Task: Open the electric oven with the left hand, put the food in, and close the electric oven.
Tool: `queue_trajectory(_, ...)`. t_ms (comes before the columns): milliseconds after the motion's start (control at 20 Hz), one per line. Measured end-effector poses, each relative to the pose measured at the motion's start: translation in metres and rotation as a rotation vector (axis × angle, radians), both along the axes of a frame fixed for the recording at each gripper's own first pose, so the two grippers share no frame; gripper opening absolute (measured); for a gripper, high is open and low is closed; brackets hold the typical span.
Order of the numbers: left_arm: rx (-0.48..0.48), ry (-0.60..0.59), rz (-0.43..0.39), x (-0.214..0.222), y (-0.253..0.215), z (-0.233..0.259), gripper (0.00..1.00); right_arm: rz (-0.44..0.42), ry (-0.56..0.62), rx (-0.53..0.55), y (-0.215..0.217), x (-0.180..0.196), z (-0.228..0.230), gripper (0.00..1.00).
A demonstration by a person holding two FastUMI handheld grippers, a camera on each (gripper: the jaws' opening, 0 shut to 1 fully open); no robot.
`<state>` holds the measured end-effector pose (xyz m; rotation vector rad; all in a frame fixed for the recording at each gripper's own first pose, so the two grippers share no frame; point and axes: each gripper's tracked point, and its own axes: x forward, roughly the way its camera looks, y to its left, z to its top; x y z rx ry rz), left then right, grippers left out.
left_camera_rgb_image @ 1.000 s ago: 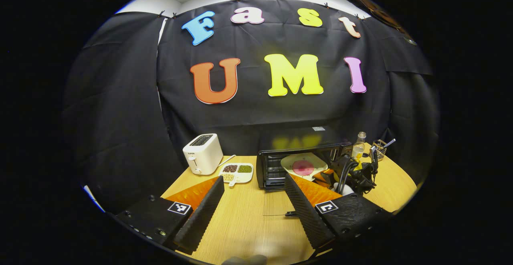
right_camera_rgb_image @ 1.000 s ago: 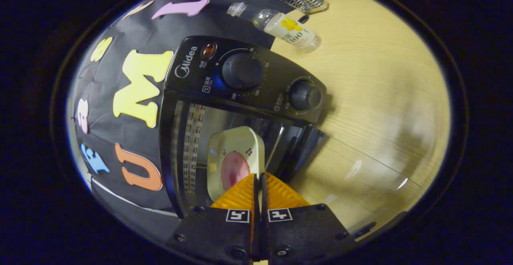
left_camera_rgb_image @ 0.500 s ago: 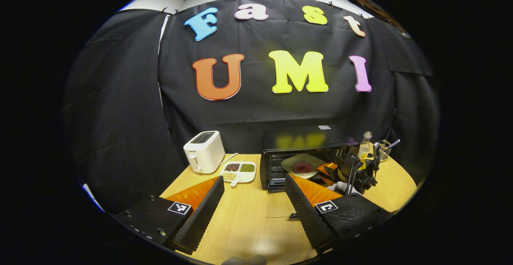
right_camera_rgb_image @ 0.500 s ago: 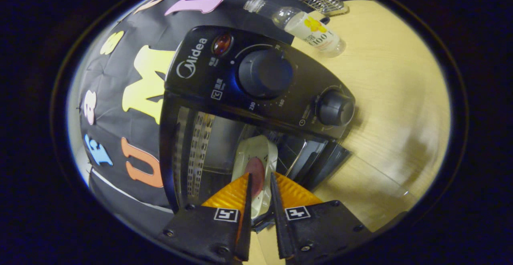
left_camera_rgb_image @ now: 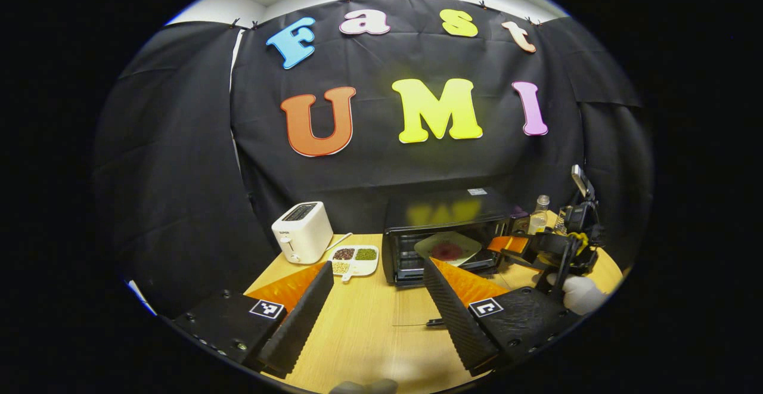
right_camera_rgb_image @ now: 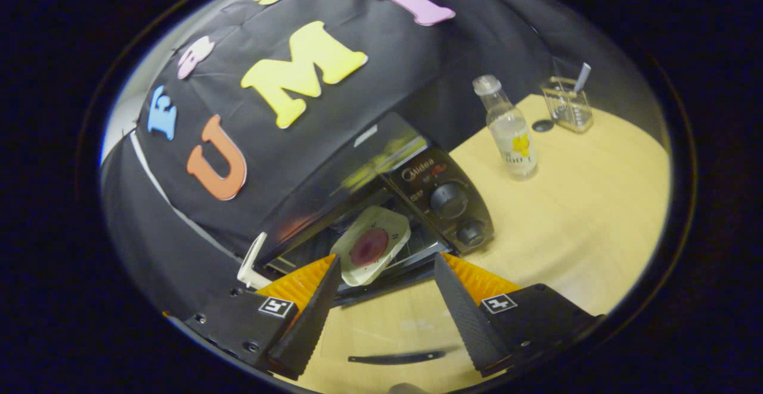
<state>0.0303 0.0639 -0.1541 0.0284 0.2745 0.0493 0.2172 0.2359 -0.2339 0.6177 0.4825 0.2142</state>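
Wooden table (left_camera_rgb_image: 369, 328) is seen under both grippers. Right gripper (right_camera_rgb_image: 384, 307) is spread wide, empty; plate of food (right_camera_rgb_image: 371, 245) is seen just beyond it inside the open electric oven (right_camera_rgb_image: 441, 194). Left gripper (left_camera_rgb_image: 375, 304) is likewise parted, farther back.

An electric oven (left_camera_rgb_image: 444, 233) is seen on the table (left_camera_rgb_image: 369, 328) with a plate (left_camera_rgb_image: 447, 247) inside. A toaster (left_camera_rgb_image: 301, 231) and a divided dish (left_camera_rgb_image: 354, 259) are placed to its left.
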Motion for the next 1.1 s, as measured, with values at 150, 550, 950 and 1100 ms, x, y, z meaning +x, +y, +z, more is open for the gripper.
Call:
queue_trajectory(150, 0.005, -0.009, -0.008, -0.002, -0.011, 0.001, 0.97, 0.005, -0.052, -0.172, -0.046, -0.024, 0.025, 0.94)
queue_trajectory(550, -0.011, 0.004, -0.01, -0.01, -0.032, -0.029, 0.96, 0.006, -0.205, -0.523, -0.137, -0.08, 0.099, 0.95)
queue_trajectory(950, -0.047, 0.193, -0.07, -0.025, -0.084, -0.152, 0.97, 0.021, -0.241, -0.635, -0.176, -0.126, 0.133, 0.96)
queue_trajectory(1100, -0.043, 0.262, -0.103, -0.025, -0.109, -0.199, 0.96, 0.016, -0.235, -0.659, -0.191, -0.137, 0.135, 1.0)
